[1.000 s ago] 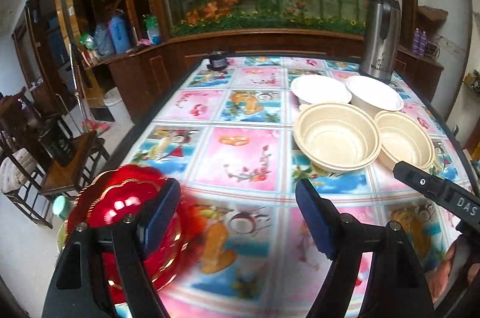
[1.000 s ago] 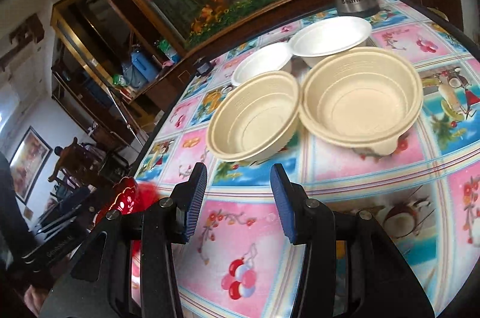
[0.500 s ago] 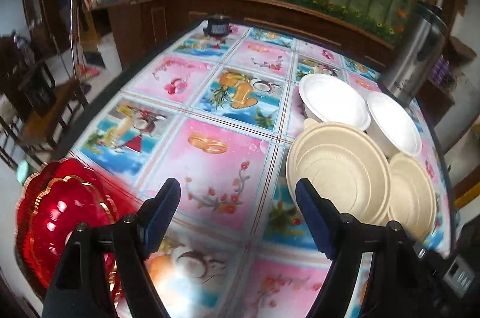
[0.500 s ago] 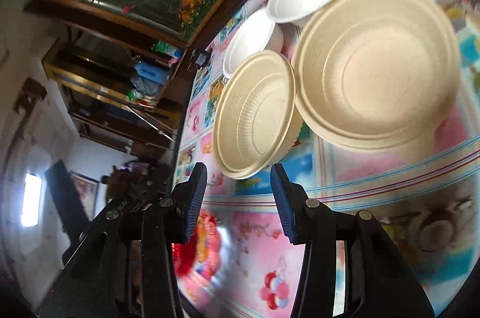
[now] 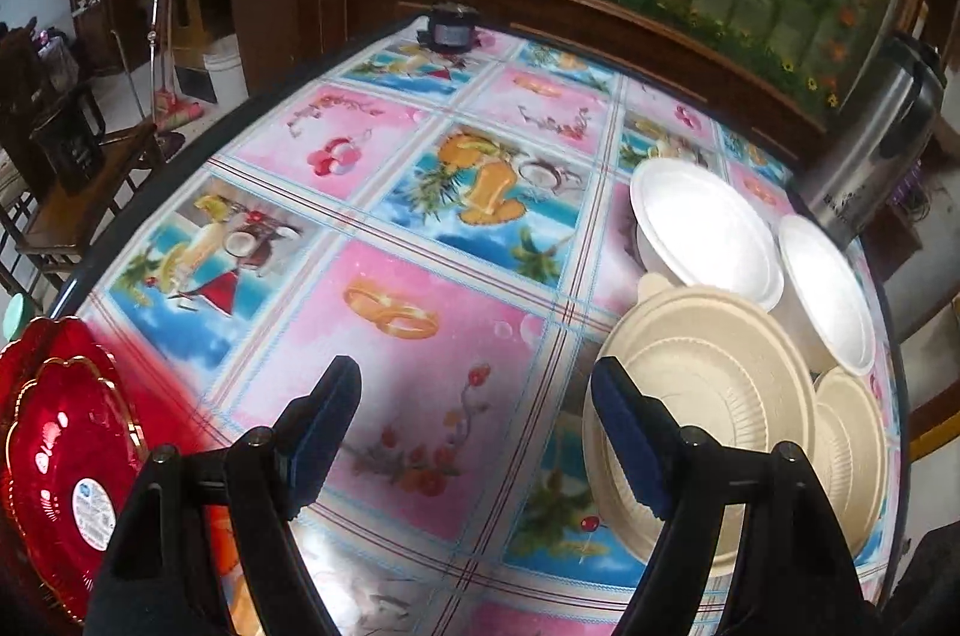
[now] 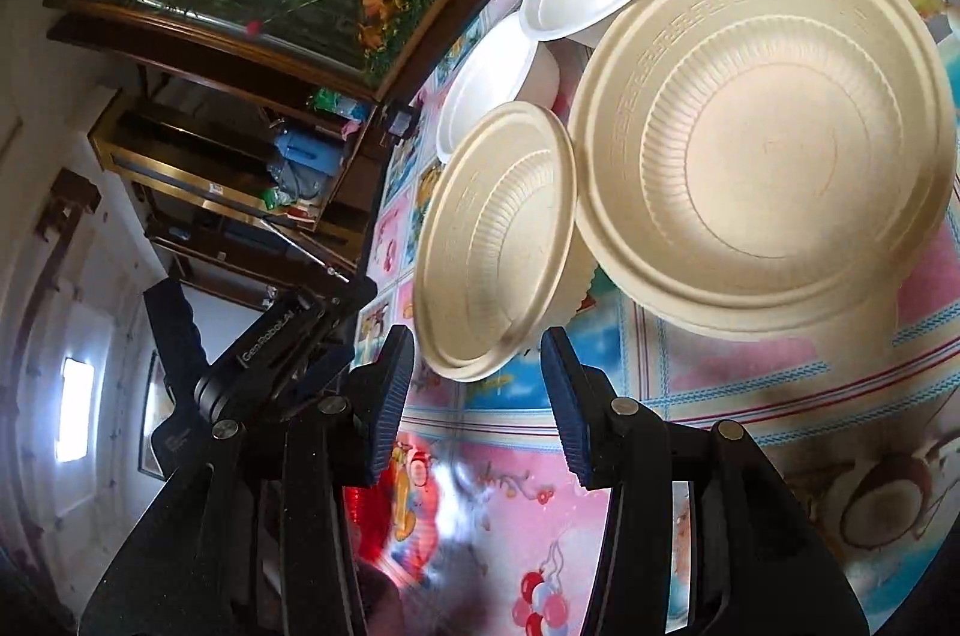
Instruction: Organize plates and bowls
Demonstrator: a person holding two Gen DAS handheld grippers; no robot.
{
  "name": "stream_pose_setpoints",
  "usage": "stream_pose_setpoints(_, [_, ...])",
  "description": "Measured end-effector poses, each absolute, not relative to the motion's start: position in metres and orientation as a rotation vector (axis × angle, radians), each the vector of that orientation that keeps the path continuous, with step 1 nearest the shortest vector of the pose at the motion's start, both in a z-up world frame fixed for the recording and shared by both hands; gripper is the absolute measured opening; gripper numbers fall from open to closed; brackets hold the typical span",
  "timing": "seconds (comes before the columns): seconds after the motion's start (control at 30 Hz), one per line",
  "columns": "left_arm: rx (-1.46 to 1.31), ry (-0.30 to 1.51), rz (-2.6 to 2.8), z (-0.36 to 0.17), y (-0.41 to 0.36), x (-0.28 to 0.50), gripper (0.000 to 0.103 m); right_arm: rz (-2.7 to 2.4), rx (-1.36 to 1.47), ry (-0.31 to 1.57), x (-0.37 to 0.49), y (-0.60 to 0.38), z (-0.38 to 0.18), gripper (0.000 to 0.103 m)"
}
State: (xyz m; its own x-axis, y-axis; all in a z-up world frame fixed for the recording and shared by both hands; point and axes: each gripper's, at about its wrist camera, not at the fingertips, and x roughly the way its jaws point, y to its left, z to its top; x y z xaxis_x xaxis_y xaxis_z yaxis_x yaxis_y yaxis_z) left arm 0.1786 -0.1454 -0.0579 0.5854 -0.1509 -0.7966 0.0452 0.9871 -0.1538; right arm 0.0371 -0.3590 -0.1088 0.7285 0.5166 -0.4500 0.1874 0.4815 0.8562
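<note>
Two beige ribbed bowls, one (image 5: pixel 708 396) beside the other (image 5: pixel 852 432), and two white bowls, one (image 5: pixel 702 228) next to the other (image 5: pixel 828 294), cluster at the table's right. A stack of red gold-rimmed plates (image 5: pixel 60 462) lies at the near left edge. My left gripper (image 5: pixel 474 384) hangs open over bare tablecloth between the plates and the bowls, its right finger close to the nearer beige bowl. My right gripper (image 6: pixel 477 360) is open and tilted. The rim of the smaller-looking beige bowl (image 6: pixel 498 240) lies just ahead of its gap, clear of both pads, beside the other beige bowl (image 6: pixel 762 144).
A steel thermos jug (image 5: pixel 870 144) stands at the far right behind the bowls. A small dark object (image 5: pixel 450 30) sits at the table's far edge. The tablecloth (image 5: pixel 420 240) has a fruit pattern. Wooden chairs (image 5: pixel 66 192) stand off the table's left side.
Both views have rolled and dropped closer to the table. The beige bowls loom larger before the right gripper. The red plates slid to the left view's lower left corner. Jaw gaps look unchanged.
</note>
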Motion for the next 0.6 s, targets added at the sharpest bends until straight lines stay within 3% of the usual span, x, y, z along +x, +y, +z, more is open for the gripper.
stream_pose_setpoints(0.6, [-0.076,0.937,-0.152,-0.071,-0.152,0.177,0.079,0.154,1.037,0.773,0.053,-0.355,-0.114,0.045])
